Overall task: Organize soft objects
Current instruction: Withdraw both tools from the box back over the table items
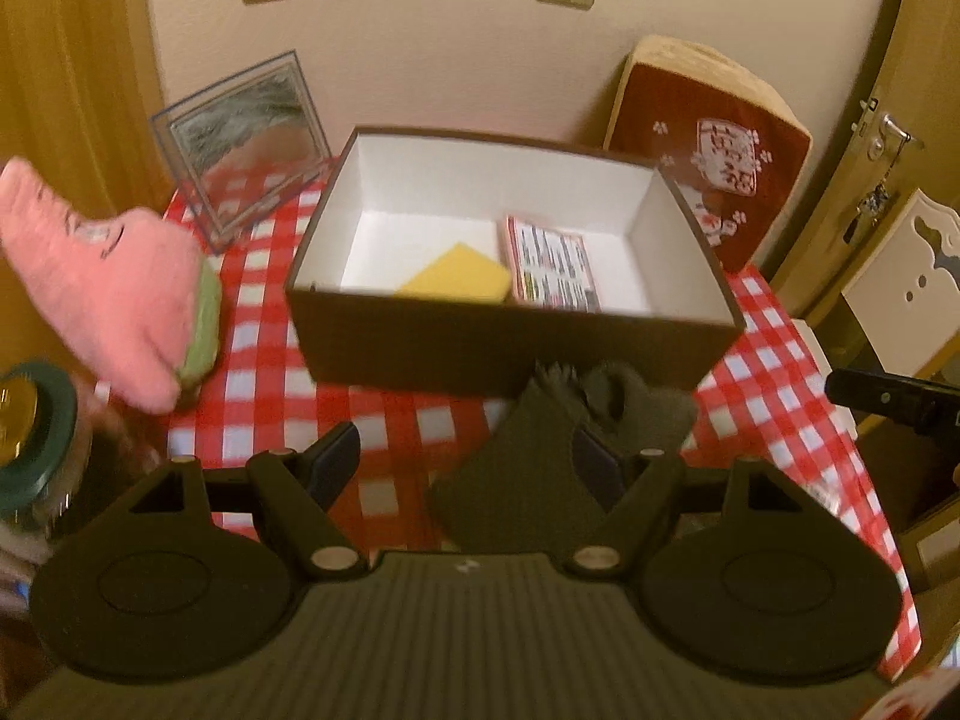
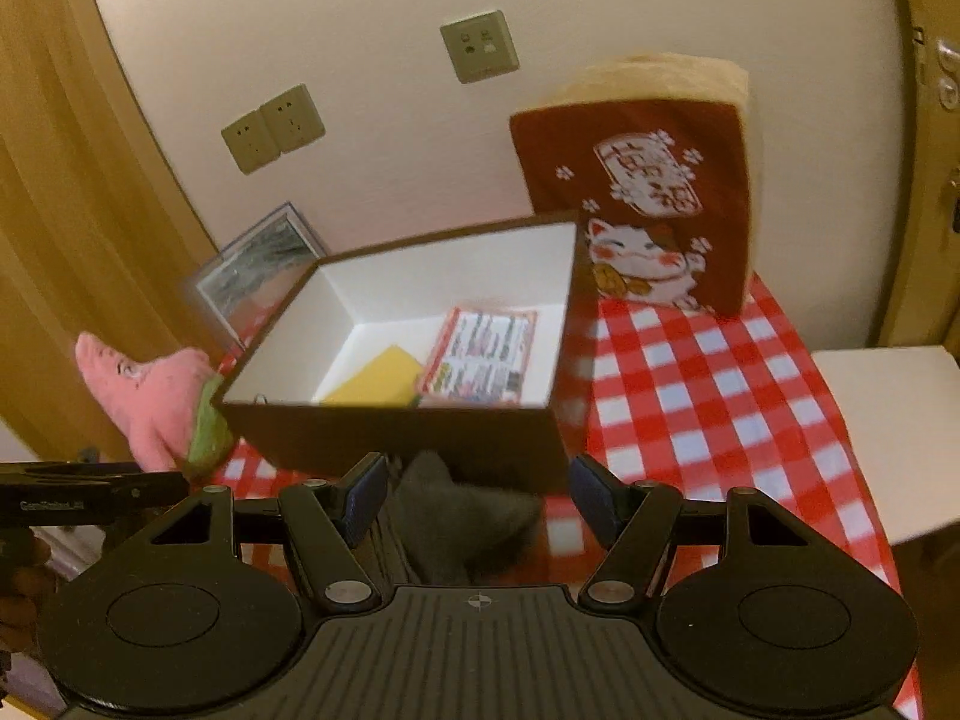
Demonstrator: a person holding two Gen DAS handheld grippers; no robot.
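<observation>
Before box (image 1: 510, 348), grey cloth (image 1: 516, 480) lengthwise toward it

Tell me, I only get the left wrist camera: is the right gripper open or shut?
Observer: Open. The right gripper has its fingers spread wide, with the grey cloth lying between them.
Operator: The box hides the lower part of the red cushion from me. What's printed there?
Observer: A white lucky cat with red cheeks.
Operator: Anything past the tablecloth on the right?
Observer: A plain white flat surface just off its right edge.
</observation>
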